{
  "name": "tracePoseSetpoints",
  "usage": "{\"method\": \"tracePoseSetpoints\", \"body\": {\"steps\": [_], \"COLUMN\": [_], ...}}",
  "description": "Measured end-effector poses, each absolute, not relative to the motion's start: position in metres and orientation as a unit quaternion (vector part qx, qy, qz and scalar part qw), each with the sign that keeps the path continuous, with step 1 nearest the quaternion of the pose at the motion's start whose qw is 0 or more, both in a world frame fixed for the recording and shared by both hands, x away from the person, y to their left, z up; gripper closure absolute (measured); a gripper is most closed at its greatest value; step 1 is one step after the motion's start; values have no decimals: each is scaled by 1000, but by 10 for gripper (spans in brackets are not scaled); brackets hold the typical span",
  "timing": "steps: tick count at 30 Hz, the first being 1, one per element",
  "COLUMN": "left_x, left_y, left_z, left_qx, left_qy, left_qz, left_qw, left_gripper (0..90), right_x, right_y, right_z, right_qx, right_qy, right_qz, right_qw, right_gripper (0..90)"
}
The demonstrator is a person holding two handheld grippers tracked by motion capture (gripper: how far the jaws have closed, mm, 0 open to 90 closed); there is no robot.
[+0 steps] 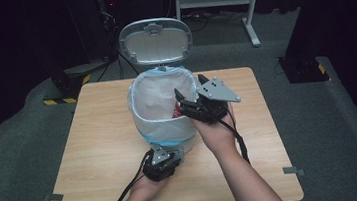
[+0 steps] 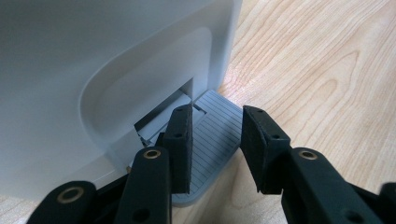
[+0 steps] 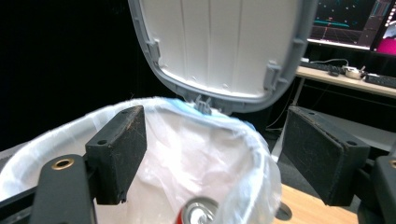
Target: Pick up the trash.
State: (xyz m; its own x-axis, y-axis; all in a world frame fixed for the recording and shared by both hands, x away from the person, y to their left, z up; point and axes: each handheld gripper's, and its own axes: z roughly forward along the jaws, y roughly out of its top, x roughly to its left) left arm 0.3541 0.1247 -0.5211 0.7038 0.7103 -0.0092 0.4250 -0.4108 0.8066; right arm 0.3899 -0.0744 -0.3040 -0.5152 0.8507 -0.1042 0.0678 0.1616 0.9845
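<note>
A red can [image 3: 198,212], no lettering legible, is seen inside the lined white bin [image 1: 160,117] with its lid [image 1: 155,41] raised, the empty, wide-open right gripper [image 1: 192,95] held over its rim and the empty, parted left gripper [image 2: 215,147] set on its grey pedal [image 2: 215,140].

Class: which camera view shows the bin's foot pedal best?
The left gripper view: the ribbed grey pedal lies right below the left gripper. In the high view that gripper covers the pedal; the right gripper view looks into the bin.

High view: above, looking forward-down over surface [image 1: 96,154]. Left gripper view: close at bin [image 2: 93,60] base. Right gripper view: over bin rim; bin shared.
</note>
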Motion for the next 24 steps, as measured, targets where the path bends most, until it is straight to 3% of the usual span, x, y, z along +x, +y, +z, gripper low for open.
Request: {"method": "tracePoseSetpoints", "body": {"steps": [24], "left_x": [356], "left_y": [127], "left_z": [-521], "left_qx": [823], "left_qy": [347], "left_qz": [162], "left_qw": [420], "left_gripper": [641], "right_x": [364], "right_y": [-146], "right_z": [-363], "right_qx": [400], "right_qy": [661], "right_qz": [531], "right_qw": [349], "right_gripper": [227]}}
